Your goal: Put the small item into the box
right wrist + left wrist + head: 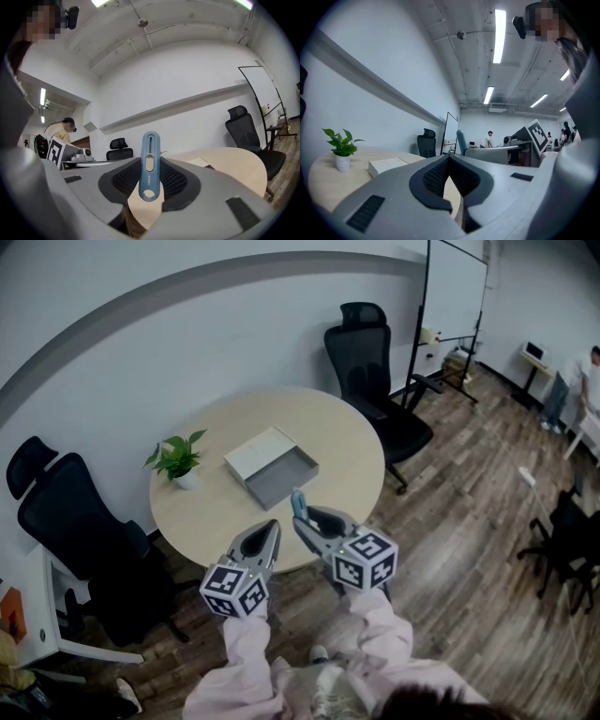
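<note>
Jaws of right gripper (300,517) tight on blue item (297,502) at table (328,427) edge; left gripper (273,527) alongside, jaws together.

Round table (349,439) on wood floor (469,493); plant (176,458) near its left edge; left chair (70,526), far chair (375,381); whiteboard (457,282) beyond.

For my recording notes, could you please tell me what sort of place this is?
It looks like an office meeting area, probably part of a larger open workspace. A round table has a black office chair pulled up to it, and a whiteboard on a stand is behind them against the wall.
</note>
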{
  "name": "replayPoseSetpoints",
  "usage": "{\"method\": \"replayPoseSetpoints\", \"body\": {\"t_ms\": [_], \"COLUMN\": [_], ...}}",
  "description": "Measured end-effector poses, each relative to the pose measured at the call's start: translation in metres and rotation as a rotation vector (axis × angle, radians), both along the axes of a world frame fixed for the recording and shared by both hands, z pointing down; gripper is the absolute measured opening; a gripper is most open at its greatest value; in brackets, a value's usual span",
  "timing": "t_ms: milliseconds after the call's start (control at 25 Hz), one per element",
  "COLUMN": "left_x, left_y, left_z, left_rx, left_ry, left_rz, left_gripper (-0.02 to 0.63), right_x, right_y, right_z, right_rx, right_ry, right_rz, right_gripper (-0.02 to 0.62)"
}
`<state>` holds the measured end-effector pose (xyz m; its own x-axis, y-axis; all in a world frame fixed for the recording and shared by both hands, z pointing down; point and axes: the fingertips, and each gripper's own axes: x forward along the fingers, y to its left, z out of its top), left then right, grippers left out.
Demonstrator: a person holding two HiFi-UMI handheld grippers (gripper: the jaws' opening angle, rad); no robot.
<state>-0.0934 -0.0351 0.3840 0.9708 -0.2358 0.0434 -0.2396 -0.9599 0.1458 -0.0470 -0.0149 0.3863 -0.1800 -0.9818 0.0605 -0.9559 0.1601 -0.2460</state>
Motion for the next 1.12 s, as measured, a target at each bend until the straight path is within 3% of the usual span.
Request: {"method": "replayPoseSetpoints", "body": {"t_ms": [560, 1120], "left_x": [0.014, 0.062], "left_y": [-0.029, -0.077], "left_z": [0.011, 0.019], "left_rx": [-0.019, -0.053], "left_ry": [-0.011, -0.011], "left_rz": [0.000, -0.052], "left_gripper": [0.009, 0.009], "right_x": [0.031, 0.080], "right_y": [-0.023, -0.078], "right_z": [0.008, 0.014], "right_rx": [-0.018, -0.049], "right_ry": [-0.024, -0.014], "right_rz": [0.030, -0.040], "right_gripper": [0.124, 0.124]}}
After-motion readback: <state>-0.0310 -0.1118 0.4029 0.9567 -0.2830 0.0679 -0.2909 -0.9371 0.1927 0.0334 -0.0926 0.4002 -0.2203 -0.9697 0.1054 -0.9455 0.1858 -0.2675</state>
